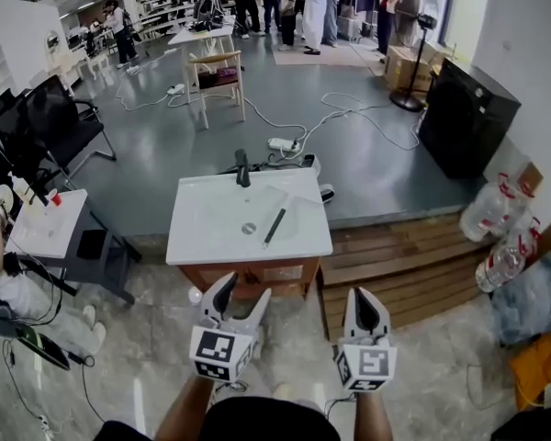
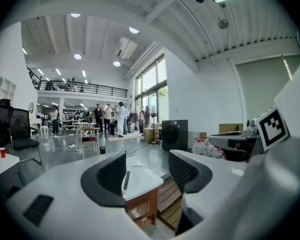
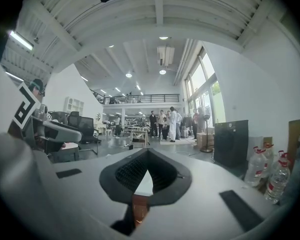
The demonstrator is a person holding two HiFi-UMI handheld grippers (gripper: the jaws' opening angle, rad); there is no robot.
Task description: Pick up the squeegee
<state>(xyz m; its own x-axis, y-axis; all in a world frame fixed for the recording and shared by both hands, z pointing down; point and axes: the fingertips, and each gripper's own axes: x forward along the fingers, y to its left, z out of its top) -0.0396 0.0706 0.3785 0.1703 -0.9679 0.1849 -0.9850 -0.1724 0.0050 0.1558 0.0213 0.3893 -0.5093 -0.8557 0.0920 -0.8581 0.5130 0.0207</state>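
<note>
The squeegee (image 1: 275, 225), a slim black tool, lies diagonally on the white sink top (image 1: 202, 237), to the right of the drain and in front of the black faucet (image 1: 242, 167). Both grippers hover short of the sink's front edge, clear of it. My left gripper (image 1: 245, 292) is open with nothing between its jaws. The left gripper view frames the squeegee (image 2: 126, 180) and the sink top (image 2: 146, 180) between them, still at a distance. My right gripper (image 1: 365, 295) is shut and empty. Its tips meet in the right gripper view, right gripper (image 3: 148, 152), with a sliver of the sink top (image 3: 142, 181) below.
The sink sits on a wooden cabinet (image 1: 257, 274) beside a wooden plank platform (image 1: 395, 265). A small white table (image 1: 46, 228) and black chair (image 1: 55, 122) stand left. Water bottles (image 1: 496, 223) and a black cabinet (image 1: 464, 118) stand right. Cables cross the floor; people stand far back.
</note>
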